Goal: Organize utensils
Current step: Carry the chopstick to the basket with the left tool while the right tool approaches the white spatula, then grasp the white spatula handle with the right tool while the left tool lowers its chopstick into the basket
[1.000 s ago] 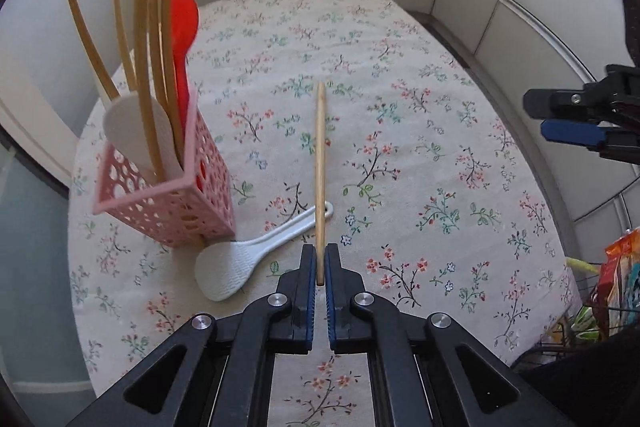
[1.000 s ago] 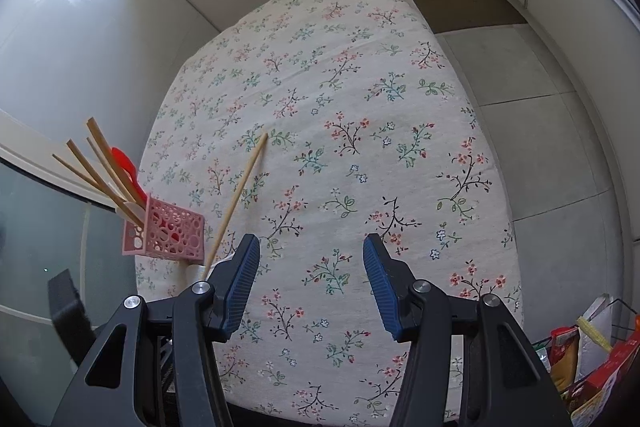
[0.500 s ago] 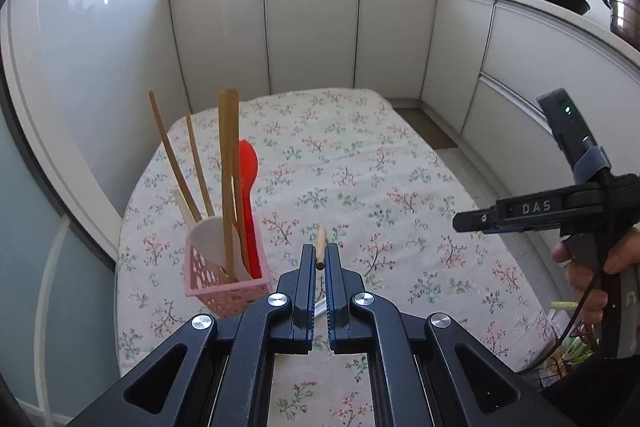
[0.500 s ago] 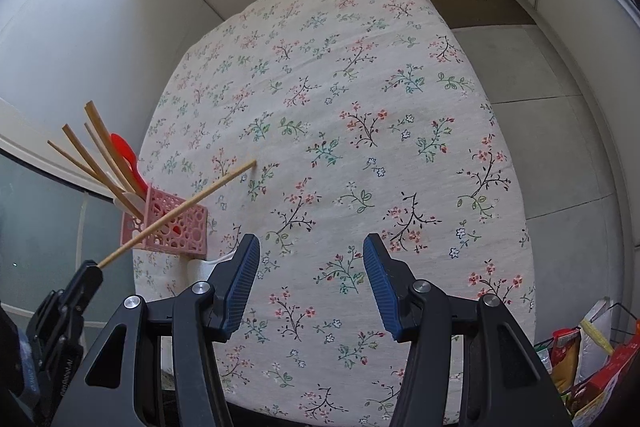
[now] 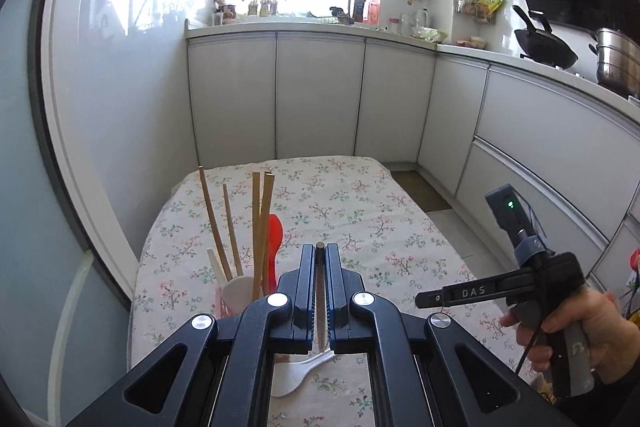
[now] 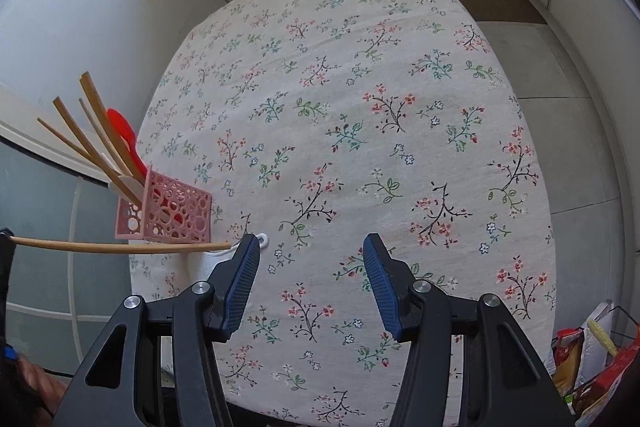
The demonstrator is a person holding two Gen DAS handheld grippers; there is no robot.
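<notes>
My left gripper (image 5: 320,251) is shut on a wooden chopstick (image 5: 321,291), held lifted and pointing forward; the chopstick also shows level in the right wrist view (image 6: 120,247). The pink perforated utensil holder (image 6: 168,213) stands near the table's left edge with several wooden chopsticks (image 5: 258,227), a red spoon (image 5: 275,235) and a white spoon (image 5: 238,293) in it. A white rice paddle (image 5: 298,375) lies on the cloth below my left gripper. My right gripper (image 6: 310,287) is open and empty above the table.
The table carries a floral cloth (image 6: 380,107). White kitchen cabinets (image 5: 320,99) stand behind, with a sink and a stove with a wok (image 5: 544,47). A wire basket with packets (image 6: 596,367) sits on the floor at the right.
My left gripper has lifted the chopstick off the cloth and tilted upward, so its view now faces the cabinets. The right gripper has moved little and stays open.
</notes>
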